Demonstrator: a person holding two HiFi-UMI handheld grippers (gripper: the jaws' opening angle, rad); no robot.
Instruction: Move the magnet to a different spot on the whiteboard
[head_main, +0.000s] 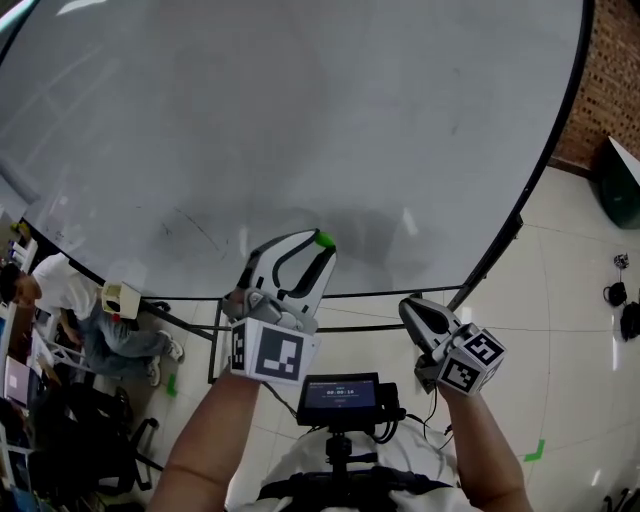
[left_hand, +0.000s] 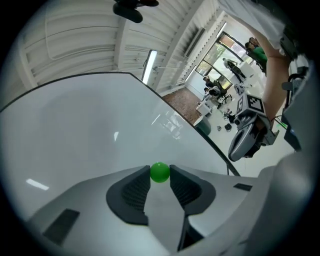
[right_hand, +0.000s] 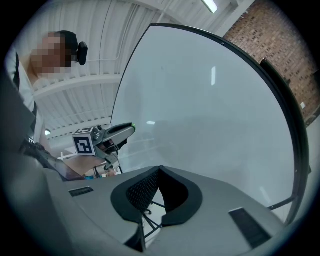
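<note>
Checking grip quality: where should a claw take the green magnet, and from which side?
Take the green magnet across its round middle, pads on opposite sides, as the left claw holds it at its tips. A small ball, it probably suits an approach square to the whiteboard.

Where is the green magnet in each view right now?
Head view: green magnet at centre, at the left gripper tip, in front of the whiteboard.
Left gripper view: lower centre, pinched between the jaws.
Right gripper view: left of centre, a green speck on the left gripper's tip.
Shared landmark: the whiteboard, in all three.
</note>
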